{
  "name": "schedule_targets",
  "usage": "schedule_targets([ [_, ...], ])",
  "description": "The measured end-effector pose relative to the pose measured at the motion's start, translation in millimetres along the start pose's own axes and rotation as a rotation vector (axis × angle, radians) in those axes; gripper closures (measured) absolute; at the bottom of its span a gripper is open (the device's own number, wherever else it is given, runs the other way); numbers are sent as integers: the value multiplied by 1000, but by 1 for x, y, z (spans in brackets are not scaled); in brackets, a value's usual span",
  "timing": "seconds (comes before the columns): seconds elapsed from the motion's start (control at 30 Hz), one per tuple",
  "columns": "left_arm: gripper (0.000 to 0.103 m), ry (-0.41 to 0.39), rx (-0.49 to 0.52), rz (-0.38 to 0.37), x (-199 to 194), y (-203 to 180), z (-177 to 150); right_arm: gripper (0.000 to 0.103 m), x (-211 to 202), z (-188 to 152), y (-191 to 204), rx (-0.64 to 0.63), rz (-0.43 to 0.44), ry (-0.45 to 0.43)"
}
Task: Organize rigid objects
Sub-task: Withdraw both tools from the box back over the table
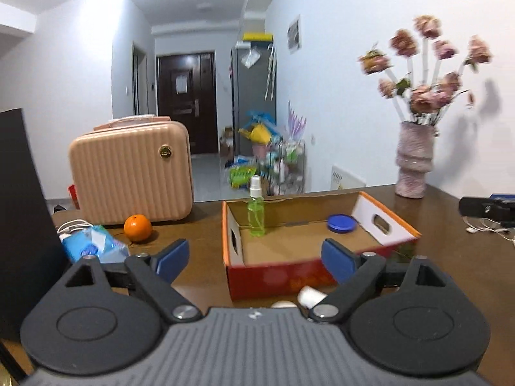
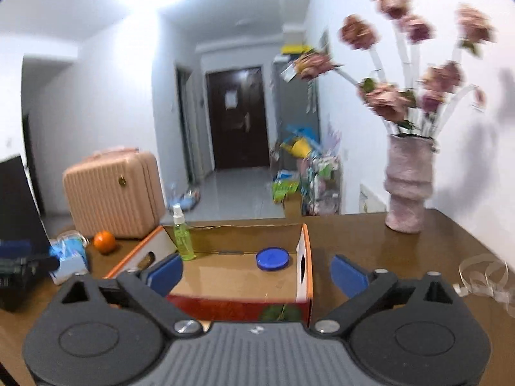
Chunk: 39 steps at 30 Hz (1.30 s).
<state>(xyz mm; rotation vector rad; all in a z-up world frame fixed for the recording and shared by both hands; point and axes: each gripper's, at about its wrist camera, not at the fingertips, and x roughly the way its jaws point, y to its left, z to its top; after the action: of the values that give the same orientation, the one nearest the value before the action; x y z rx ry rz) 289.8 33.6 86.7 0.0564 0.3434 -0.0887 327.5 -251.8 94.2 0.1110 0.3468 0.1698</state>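
Note:
An open cardboard box with red and orange sides sits on the brown table. Inside it a green spray bottle stands upright at the back left and a blue round lid lies at the back right. My left gripper is open and empty, held just in front of the box. My right gripper is open and empty, above the box's front edge. A white object lies on the table in front of the box, partly hidden by the left gripper.
A pink ribbed case stands at the back left with an orange and a blue tissue pack beside it. A pink vase of flowers stands at the back right. Clear tape lies at right.

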Motion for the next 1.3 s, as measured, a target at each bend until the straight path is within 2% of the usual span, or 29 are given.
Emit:
schedule_targets([
  [0.17, 7, -50, 26, -44, -55, -15, -41, 0, -53, -56, 17, 18, 14, -44],
  [0.23, 5, -84, 36, -37, -80, -18, -58, 0, -76, -78, 27, 1, 9, -71],
  [0.33, 5, -112, 39, -7, -116, -22, -91, 0, -115, -115, 46, -21, -44, -96],
  [0.43, 3, -106, 13, 5, -151, -21, -124, 0, -153, -148, 62, -16, -74, -114],
  [0.53, 2, -52, 5, -8, -169, -23, -153, 0, -184, -177, 66, 29, -75, -117],
  [0.67, 2, -17, 27, -13, -164, -28, -164, 0, -191, -200, 68, 26, -87, -105],
  [0.73, 2, -22, 2, -13, -159, -28, -159, 0, -186, -201, 67, 37, -80, -75],
  [0.83, 2, -23, -26, -26, -158, -25, -157, 0, -184, -201, 67, 42, -63, -79],
  [1.03, 2, -10, -16, -36, -148, -20, -153, 0, -179, -204, 65, 48, -64, -61],
  [1.13, 2, 12, -35, -55, -129, -14, -147, 0, -169, -200, 56, 61, -73, -39],
  [1.2, 2, 59, -32, -49, -106, -10, -143, 2, -154, -194, 47, 91, -46, 6],
  [1.3, 4, 93, -27, -68, -75, -4, -133, 10, -131, -186, 34, 126, -27, 53],
])
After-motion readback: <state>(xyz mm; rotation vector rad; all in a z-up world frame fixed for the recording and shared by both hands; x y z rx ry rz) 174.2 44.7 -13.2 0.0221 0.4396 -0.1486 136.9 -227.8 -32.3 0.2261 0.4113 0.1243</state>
